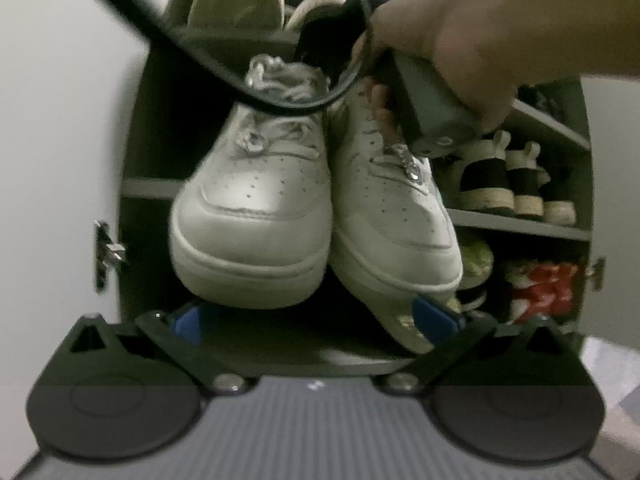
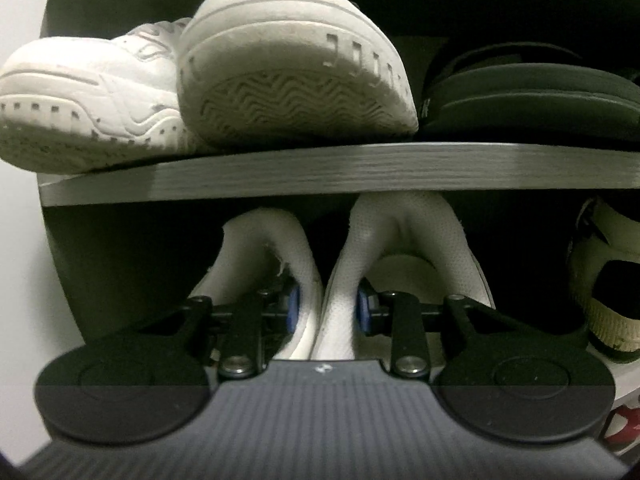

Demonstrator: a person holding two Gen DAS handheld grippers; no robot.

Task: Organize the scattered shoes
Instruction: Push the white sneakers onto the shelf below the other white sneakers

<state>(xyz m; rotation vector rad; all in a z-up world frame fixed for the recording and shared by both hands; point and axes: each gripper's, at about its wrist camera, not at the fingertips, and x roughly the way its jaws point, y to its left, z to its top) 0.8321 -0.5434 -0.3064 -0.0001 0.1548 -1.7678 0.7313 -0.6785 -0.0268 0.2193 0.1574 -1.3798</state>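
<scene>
A pair of white lace-up sneakers hangs in front of the open shoe cabinet, toes towards the left wrist camera: left sneaker [image 1: 256,208], right sneaker [image 1: 396,216]. My right gripper [image 2: 328,304] is shut on the two inner collars [image 2: 340,280], pinching them together between its blue pads. A hand [image 1: 480,32] grips that tool's grey handle [image 1: 432,112] above the heels. My left gripper [image 1: 314,318] is open wide below the toes; the right sneaker's sole lies close to its right blue pad [image 1: 436,316].
A grey shelf edge [image 2: 320,168] runs just above the held pair. It carries chunky white trainers [image 2: 296,68] and black sandals [image 2: 532,92]. Black-and-cream shoes [image 1: 484,184] and red shoes [image 1: 544,288] fill the right-hand shelves. A black cable [image 1: 160,32] loops across the view.
</scene>
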